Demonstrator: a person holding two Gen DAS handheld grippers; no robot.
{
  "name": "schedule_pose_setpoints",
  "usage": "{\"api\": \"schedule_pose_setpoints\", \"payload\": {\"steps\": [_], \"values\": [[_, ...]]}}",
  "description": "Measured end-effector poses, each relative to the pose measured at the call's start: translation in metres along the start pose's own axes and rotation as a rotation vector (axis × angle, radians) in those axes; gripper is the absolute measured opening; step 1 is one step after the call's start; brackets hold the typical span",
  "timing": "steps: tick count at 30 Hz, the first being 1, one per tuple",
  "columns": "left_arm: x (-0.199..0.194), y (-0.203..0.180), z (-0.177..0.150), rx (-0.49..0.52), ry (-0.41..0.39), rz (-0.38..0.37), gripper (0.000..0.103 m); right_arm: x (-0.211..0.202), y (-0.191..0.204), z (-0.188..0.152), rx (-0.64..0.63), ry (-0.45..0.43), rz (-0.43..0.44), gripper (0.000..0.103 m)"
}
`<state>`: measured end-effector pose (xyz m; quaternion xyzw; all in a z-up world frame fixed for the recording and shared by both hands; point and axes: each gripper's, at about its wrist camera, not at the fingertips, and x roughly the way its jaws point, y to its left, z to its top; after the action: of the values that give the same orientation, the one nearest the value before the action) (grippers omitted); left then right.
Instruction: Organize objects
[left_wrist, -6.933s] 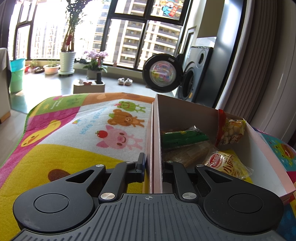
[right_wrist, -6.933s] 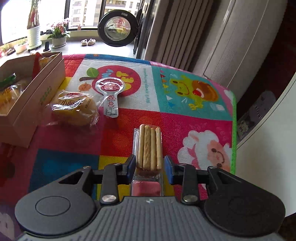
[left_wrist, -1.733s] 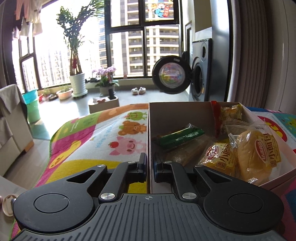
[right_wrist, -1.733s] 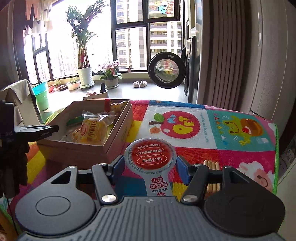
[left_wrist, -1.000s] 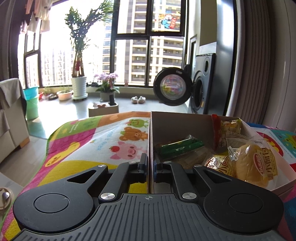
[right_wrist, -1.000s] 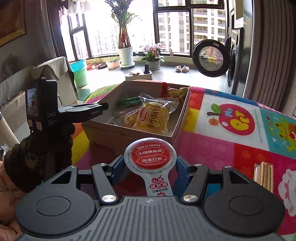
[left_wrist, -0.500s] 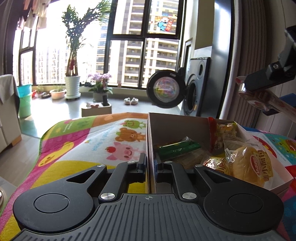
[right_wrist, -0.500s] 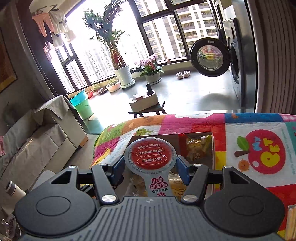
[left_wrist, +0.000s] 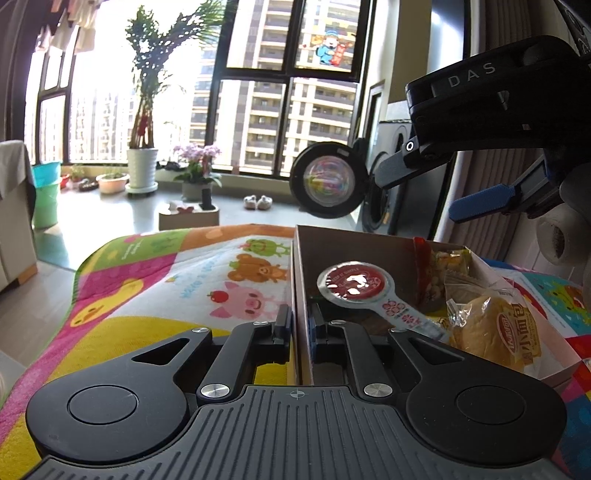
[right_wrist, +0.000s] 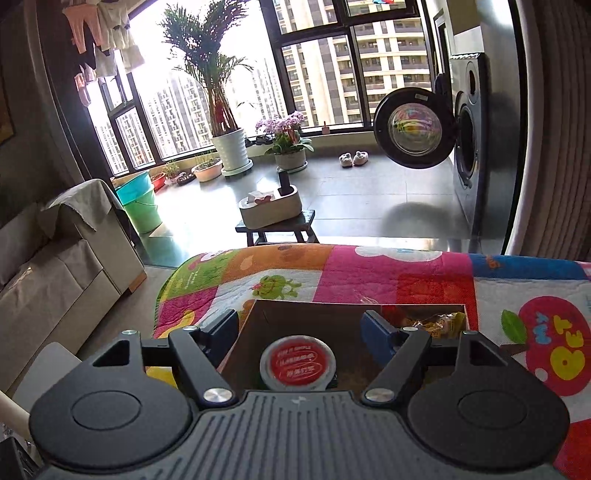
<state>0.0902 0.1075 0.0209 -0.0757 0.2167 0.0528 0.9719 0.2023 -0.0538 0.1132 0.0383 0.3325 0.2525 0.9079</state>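
L gripper (left_wrist: 297, 326) clamps cardboard box (left_wrist: 301, 295) wall; R gripper (right_wrist: 299, 326) fingers apart (round-lidded snack (left_wrist: 354, 286) inside).

The left wrist camera sits low at the cardboard box's (left_wrist: 369, 247) near left wall, right against it, looking level along the left gripper (left_wrist: 298, 325) across the box toward the windows. The right wrist camera hangs above the box (right_wrist: 314, 314), close over it, tilted down past the right gripper (right_wrist: 301, 325) and facing the same windows. Both views share the box interior with the round red-lidded snack (left_wrist: 352, 282) (right_wrist: 297, 363), the patchwork mat (left_wrist: 166, 280) (right_wrist: 388, 273) beyond the box, and behind it the washing machine door (left_wrist: 327, 179) (right_wrist: 413, 127) and potted plant (left_wrist: 142, 166) (right_wrist: 229, 144). The left view also catches the right gripper (left_wrist: 432, 188) above the box.
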Motion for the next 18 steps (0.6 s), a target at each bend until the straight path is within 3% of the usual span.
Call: {"api": "schedule_pose_setpoints", "payload": {"steps": [3, 8, 14, 18], "values": [[0.0, 0.0, -0.001, 0.0, -0.001, 0.0, 0.011, -0.021, -0.014, -0.001, 0.005, -0.02, -0.036, 0.075], [0.0, 0.001, -0.002, -0.014, 0.003, -0.008, 0.012, -0.064, -0.045, -0.015, -0.009, -0.046, -0.17, 0.08], [0.0, 0.002, -0.002, -0.017, 0.003, -0.01, 0.012, -0.115, -0.097, -0.056, -0.033, -0.044, -0.404, 0.086], [0.0, 0.002, -0.001, -0.021, 0.004, -0.012, 0.012, -0.15, -0.146, -0.09, 0.066, -0.02, -0.519, 0.089]]}}
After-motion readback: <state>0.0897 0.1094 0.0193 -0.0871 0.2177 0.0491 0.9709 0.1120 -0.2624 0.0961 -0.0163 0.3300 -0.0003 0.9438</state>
